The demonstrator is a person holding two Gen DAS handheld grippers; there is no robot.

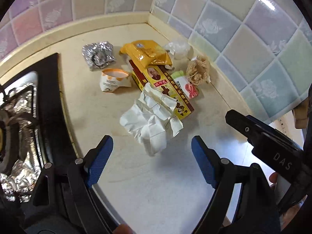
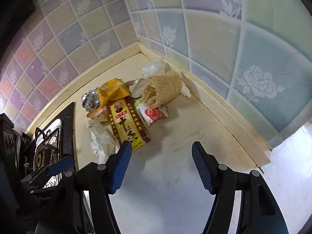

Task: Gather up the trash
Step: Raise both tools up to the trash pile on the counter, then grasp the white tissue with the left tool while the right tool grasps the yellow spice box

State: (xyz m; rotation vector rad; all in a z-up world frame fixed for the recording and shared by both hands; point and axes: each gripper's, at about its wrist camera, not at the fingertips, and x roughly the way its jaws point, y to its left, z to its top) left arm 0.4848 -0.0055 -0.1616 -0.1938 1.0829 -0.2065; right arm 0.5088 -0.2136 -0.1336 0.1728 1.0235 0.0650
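Note:
A heap of trash lies in the counter corner. In the left wrist view: crumpled white paper [image 1: 150, 120], a red-and-yellow box [image 1: 165, 89], a yellow bag [image 1: 148, 53], crumpled foil [image 1: 98, 55], a torn white cup [image 1: 114, 80], a loofah [image 1: 198, 70], a red-and-green wrapper [image 1: 188, 87] and clear plastic [image 1: 178, 47]. My left gripper [image 1: 152, 146] is open and empty, just short of the white paper. My right gripper [image 2: 159, 152] is open and empty, just in front of the box [image 2: 126, 124], with the loofah [image 2: 161, 89] and wrapper [image 2: 154, 114] beyond.
A black gas stove lined with foil [image 1: 23, 117] stands at the left, also in the right wrist view [image 2: 48, 146]. Tiled walls [image 1: 243, 29] close the corner behind and to the right. The beige counter [image 1: 146, 185] runs toward me.

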